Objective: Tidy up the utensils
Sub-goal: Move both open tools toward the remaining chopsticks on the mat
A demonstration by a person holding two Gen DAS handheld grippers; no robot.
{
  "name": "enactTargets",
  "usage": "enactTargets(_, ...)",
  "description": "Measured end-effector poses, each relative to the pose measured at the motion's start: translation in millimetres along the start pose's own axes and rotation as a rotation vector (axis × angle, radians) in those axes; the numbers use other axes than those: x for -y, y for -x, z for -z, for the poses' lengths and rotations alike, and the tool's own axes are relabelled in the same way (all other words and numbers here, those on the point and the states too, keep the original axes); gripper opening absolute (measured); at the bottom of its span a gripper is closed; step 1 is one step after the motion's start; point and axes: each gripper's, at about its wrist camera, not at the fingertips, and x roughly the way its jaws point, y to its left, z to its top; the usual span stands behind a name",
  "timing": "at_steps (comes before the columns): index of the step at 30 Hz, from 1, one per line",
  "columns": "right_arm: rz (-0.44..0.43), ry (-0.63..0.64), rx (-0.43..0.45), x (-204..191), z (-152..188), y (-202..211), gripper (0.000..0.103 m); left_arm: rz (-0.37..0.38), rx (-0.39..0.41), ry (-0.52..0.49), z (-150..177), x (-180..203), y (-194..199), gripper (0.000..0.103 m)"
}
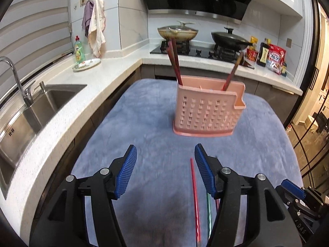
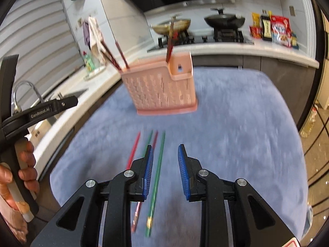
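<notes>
A pink perforated utensil holder (image 1: 207, 113) (image 2: 160, 90) stands upright on a blue cloth (image 1: 144, 113) (image 2: 236, 123), with dark red chopsticks (image 1: 174, 61) (image 2: 121, 55) sticking out of it. Loose chopsticks lie on the cloth nearer me: a red one (image 1: 194, 185) (image 2: 133, 150) and green ones (image 1: 209, 216) (image 2: 159, 164). My left gripper (image 1: 165, 150) hovers open above the cloth, the red chopstick under its right finger's inner side. My right gripper (image 2: 165, 148) is open over a green chopstick, its pads clear of it.
A steel sink (image 1: 30, 113) and faucet sit in the white counter on the left, beside a green soap bottle (image 1: 79, 49) and a plate. Two pans (image 1: 228, 38) rest on the stove behind. Food packets (image 1: 275, 58) stand at the back right. A hand (image 2: 20, 164) grips the left tool's handle.
</notes>
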Motion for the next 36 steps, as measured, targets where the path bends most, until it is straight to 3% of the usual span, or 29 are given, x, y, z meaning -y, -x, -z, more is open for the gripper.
enactTargets(14,0.018,0.042,-0.137,-21,79,-27,0.025,0.002,-0.166,-0.016,81,-1,-18,0.056)
enactTargets(33,0.03,0.071,-0.181,-30,99,-47,0.025,0.005,-0.237,-0.034,116,3,-27,0.067)
enactTargets(36,0.045,0.089,-0.175,-32,101,-46,0.021,0.008,-0.245,-0.037,120,4,-27,0.07)
